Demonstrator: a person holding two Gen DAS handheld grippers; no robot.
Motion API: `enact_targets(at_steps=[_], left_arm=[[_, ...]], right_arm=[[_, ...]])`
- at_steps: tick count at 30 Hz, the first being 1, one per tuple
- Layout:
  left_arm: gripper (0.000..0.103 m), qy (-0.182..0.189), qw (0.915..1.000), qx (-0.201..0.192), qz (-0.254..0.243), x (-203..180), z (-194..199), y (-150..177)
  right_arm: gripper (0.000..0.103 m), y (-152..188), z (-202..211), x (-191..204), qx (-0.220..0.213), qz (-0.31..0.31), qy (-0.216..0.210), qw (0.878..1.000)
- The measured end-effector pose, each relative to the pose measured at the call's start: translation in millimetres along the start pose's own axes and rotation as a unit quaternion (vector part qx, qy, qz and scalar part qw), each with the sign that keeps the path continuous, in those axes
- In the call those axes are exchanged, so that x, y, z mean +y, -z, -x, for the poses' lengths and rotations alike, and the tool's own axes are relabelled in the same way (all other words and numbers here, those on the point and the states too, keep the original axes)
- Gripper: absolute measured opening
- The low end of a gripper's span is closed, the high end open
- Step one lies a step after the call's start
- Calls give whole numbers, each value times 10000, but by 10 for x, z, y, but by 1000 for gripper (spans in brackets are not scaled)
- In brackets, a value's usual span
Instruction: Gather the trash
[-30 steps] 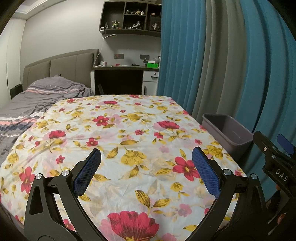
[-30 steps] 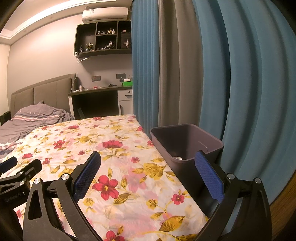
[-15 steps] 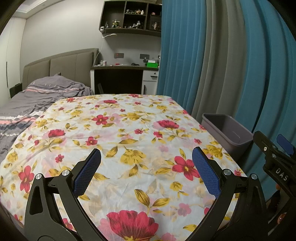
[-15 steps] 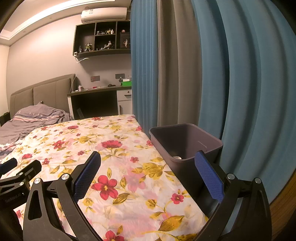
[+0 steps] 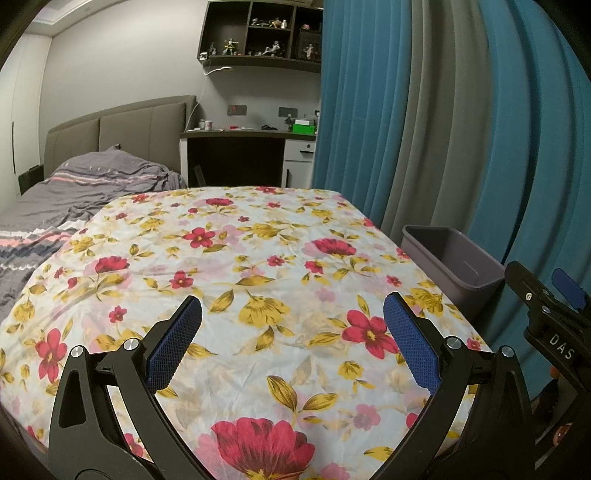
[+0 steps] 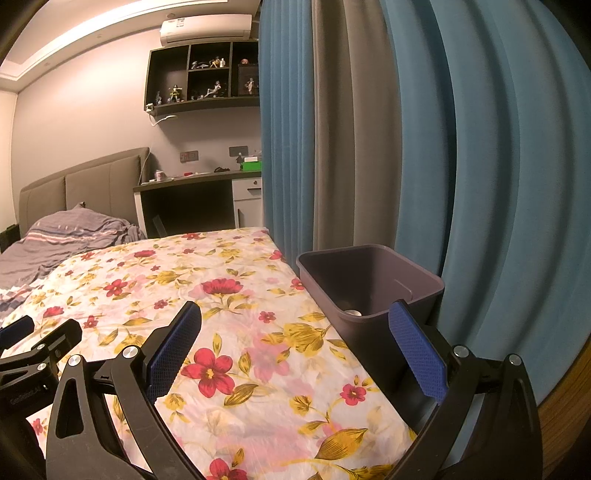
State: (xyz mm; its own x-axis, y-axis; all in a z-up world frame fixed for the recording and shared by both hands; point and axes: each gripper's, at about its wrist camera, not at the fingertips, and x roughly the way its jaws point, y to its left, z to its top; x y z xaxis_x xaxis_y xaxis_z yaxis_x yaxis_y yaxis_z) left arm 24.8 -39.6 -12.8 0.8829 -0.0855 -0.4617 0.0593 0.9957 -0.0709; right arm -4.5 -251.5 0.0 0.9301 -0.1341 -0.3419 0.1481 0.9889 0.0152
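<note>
Standing at the right edge of the floral-clothed tabletop (image 5: 258, 280), the grey plastic bin (image 6: 373, 280) is the task's receptacle; we log it as upright, touching or just beside the cloth's edge, with the blue and grey curtain (image 6: 461, 166) close behind it. Contents: one small pale round item (image 6: 354, 312) on the bin floor, too small for us to identify. In the left wrist view the same bin (image 5: 454, 258) sits to the far right of the cloth.

Our right gripper (image 6: 295, 347) is released, blue pads spread wide, nothing between them; its right fingertip pad (image 6: 417, 354) overlaps the bin's near corner in view, though we cannot tell whether it touches. Our left gripper (image 5: 291, 341) is likewise released and empty, hovering over the cloth, left pad (image 5: 173, 343) above yellow leaves. Each gripper's edge shows in the other's view.

Surroundings: bed with grey striped bedding (image 5: 74, 192) to the left, padded headboard (image 5: 118, 129), dark desk (image 5: 236, 155) carrying a green box (image 5: 303, 127), wall shelf of figurines (image 6: 207, 77), air conditioner (image 6: 207, 29) above.
</note>
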Motion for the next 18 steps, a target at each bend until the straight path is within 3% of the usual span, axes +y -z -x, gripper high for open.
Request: enact_targets(at_steps=[18], left_arm=[[97,12,10000,2,8,-9,0,7]], right_arm=[[97,-2,3,-6,-2,-4,3,10000]])
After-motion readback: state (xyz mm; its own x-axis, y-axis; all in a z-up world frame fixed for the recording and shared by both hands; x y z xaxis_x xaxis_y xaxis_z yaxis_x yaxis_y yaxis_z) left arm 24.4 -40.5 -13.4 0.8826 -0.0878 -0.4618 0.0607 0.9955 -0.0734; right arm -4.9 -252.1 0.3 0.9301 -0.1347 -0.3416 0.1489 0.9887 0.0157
